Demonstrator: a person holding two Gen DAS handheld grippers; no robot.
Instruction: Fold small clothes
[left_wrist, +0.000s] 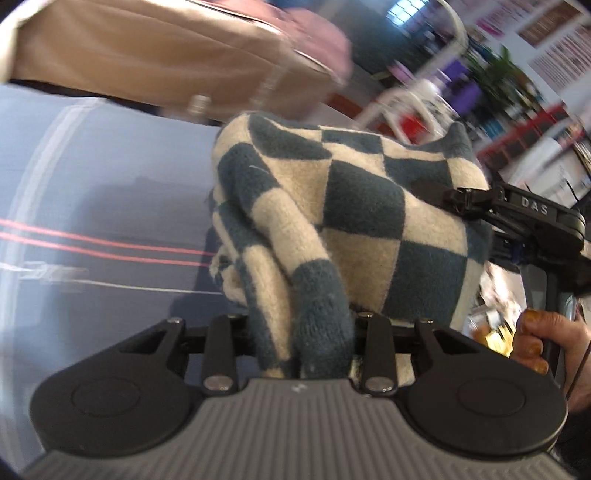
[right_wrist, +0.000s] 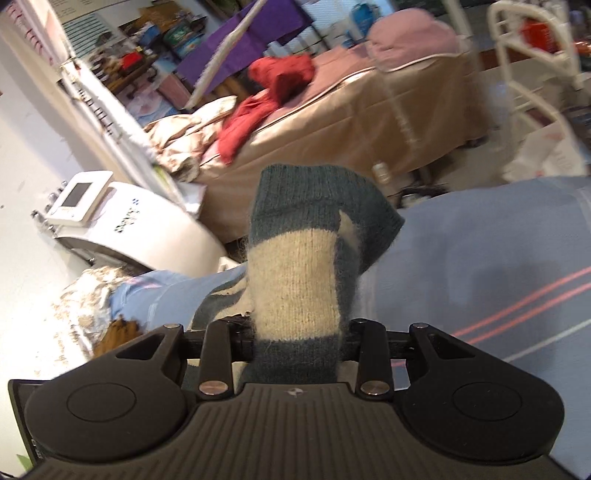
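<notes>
A blue and cream checkered knit garment (left_wrist: 343, 221) hangs bunched between both grippers, above a light blue sheet (left_wrist: 110, 177) with pink stripes. My left gripper (left_wrist: 301, 332) is shut on one end of the garment; its fingers are hidden by the cloth. My right gripper (left_wrist: 465, 201) shows at the right of the left wrist view, clamped on the garment's far edge. In the right wrist view, my right gripper (right_wrist: 297, 332) is shut on a cream and blue part of the garment (right_wrist: 306, 258), which stands up in front of the camera above the sheet (right_wrist: 480, 251).
A tan bed (right_wrist: 351, 122) with red clothes (right_wrist: 273, 85) and a pink pillow (right_wrist: 413, 33) stands beyond the sheet. A white machine with a screen (right_wrist: 122, 221) sits to the left. White metal frames (right_wrist: 532, 66) stand at the right.
</notes>
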